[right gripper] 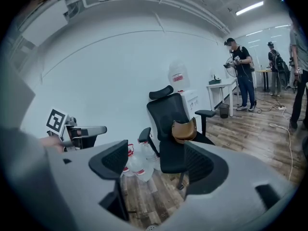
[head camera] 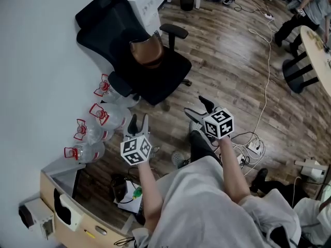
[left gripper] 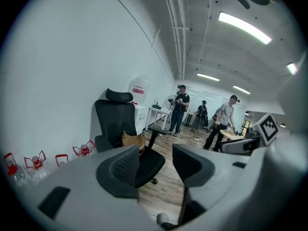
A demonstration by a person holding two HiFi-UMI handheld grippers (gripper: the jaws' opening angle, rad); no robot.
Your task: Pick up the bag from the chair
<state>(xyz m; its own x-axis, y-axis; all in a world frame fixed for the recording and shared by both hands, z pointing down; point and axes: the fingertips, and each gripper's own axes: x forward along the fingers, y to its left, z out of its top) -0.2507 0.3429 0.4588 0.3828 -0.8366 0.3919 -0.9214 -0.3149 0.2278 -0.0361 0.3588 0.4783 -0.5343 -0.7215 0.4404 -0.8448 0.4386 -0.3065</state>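
Our left gripper (head camera: 138, 123) and right gripper (head camera: 200, 109) are wide open, empty; bag (head camera: 147, 51) on the chair (head camera: 165, 72) looks soft, light, so we'd pinch its top edge

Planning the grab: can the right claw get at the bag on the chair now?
Probably yes: the right claw is open and empty, the bag sits exposed on the chair, and only floor lies between them.

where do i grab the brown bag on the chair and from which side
Probably take the brown bag by its raised top edge, coming from the open front of the chair: it stands upright on the seat near the backrest, and armrests flank it.
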